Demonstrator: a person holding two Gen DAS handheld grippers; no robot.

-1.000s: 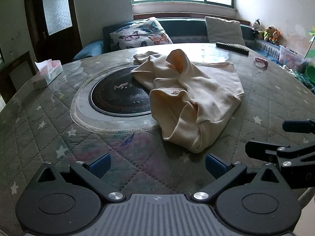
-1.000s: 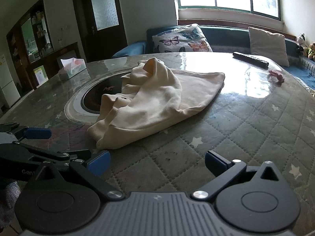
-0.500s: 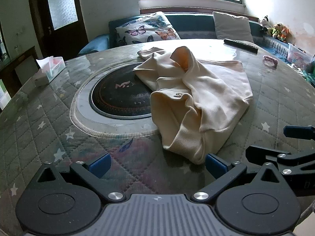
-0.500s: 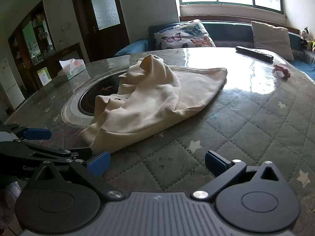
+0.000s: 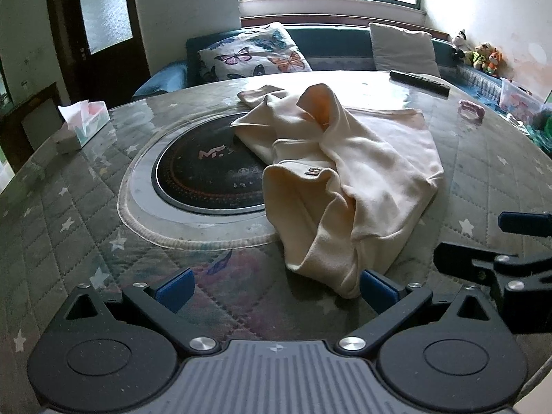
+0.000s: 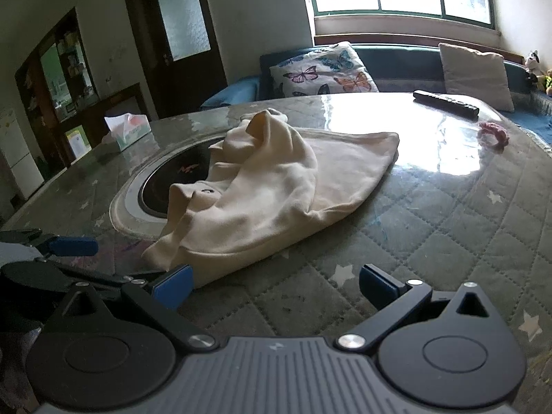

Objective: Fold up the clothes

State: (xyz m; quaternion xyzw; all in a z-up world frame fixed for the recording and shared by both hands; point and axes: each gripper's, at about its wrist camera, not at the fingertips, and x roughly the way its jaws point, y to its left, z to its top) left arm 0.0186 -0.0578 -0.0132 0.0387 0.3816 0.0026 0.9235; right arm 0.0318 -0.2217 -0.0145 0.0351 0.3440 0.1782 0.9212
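The round table, covered by a quilted star-print cloth under glass, fills both views. A dark round cooktop sits in its middle. A cream garment lies crumpled over the cooktop's 3 o'clock edge and spreads toward the table's 2 o'clock side, with its nearest hem at 6 o'clock by the grippers. The left gripper has its fingers spread wide and empty, the right pad just beside the hem. The right gripper is likewise spread and empty, its left pad at the hem. A tissue box sits at 10 o'clock, a remote at 1 o'clock, and a small pink item at 2 o'clock.
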